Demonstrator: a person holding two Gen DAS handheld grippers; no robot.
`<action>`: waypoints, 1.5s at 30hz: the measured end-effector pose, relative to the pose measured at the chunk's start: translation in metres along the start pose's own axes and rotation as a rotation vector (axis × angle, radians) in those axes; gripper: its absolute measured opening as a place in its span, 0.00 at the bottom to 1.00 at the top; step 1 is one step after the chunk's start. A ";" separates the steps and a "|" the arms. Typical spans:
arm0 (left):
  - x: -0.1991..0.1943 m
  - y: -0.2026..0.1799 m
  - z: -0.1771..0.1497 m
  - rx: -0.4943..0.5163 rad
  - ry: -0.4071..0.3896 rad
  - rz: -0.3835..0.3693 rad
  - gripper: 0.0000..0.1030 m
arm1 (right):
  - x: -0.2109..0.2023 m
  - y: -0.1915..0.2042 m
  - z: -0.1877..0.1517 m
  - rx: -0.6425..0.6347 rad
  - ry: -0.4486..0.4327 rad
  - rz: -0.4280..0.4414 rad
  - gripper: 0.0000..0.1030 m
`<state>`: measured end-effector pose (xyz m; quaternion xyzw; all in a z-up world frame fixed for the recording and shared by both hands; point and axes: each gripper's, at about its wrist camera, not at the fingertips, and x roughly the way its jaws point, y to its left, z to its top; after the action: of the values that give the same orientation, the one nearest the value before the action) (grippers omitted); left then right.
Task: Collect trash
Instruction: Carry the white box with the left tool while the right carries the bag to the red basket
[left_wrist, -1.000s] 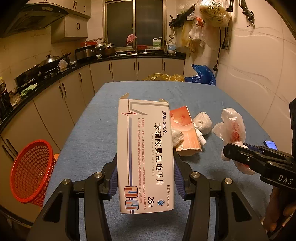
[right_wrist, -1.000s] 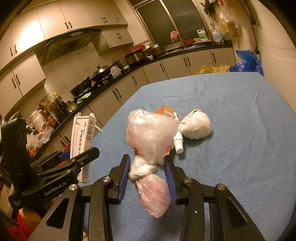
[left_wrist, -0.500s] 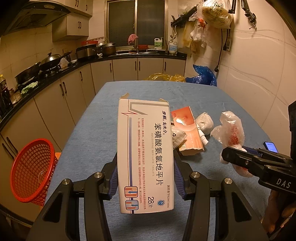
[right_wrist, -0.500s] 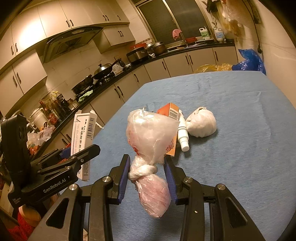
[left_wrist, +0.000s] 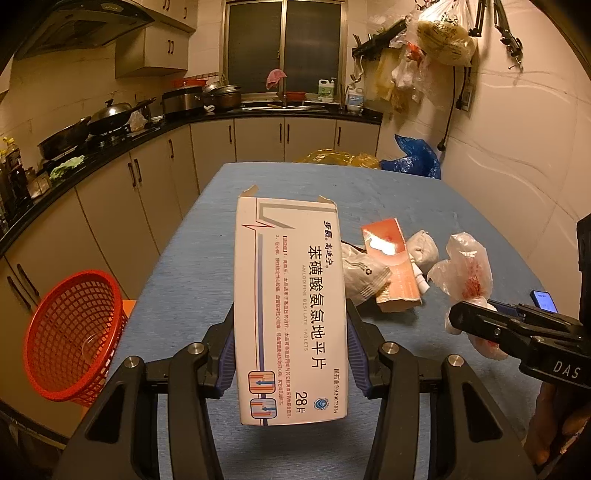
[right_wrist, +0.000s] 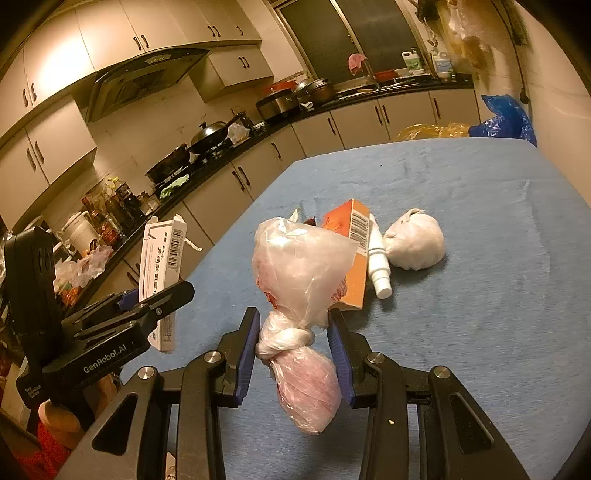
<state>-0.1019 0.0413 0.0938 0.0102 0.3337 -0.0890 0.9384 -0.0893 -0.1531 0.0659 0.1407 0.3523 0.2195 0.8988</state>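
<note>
My left gripper (left_wrist: 291, 354) is shut on a tall white medicine box (left_wrist: 290, 306), held upright above the blue table (left_wrist: 303, 184); the box also shows in the right wrist view (right_wrist: 160, 280). My right gripper (right_wrist: 291, 350) is shut on the knot of a clear plastic bag (right_wrist: 295, 266) with pink stains, lifted over the table; the bag also shows in the left wrist view (left_wrist: 463, 269). On the table lie an orange box (right_wrist: 349, 254), a small white bottle (right_wrist: 378, 264), a knotted white bag (right_wrist: 415, 240) and a crumpled wrapper (left_wrist: 362, 273).
A red mesh basket (left_wrist: 70, 332) stands on the floor left of the table, by the cabinets. A phone (left_wrist: 543, 300) lies at the table's right edge. Yellow (left_wrist: 338, 159) and blue (left_wrist: 413, 157) bags sit beyond the far end. A wall runs along the right.
Both grippers have drawn back and up slightly with their loads; the trash on the table looks a little farther off. Both grips are unchanged.
</note>
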 end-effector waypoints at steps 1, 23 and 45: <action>0.000 0.002 0.000 -0.003 -0.001 0.002 0.47 | 0.001 0.001 0.000 -0.001 0.002 0.002 0.39; -0.006 0.056 -0.005 -0.092 -0.005 0.066 0.47 | 0.028 0.041 0.009 -0.095 0.055 0.055 0.40; -0.036 0.142 -0.012 -0.236 -0.058 0.168 0.47 | 0.074 0.108 0.014 -0.208 0.152 0.133 0.41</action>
<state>-0.1121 0.1873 0.1012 -0.0750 0.3126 0.0294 0.9465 -0.0631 -0.0244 0.0778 0.0530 0.3845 0.3240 0.8628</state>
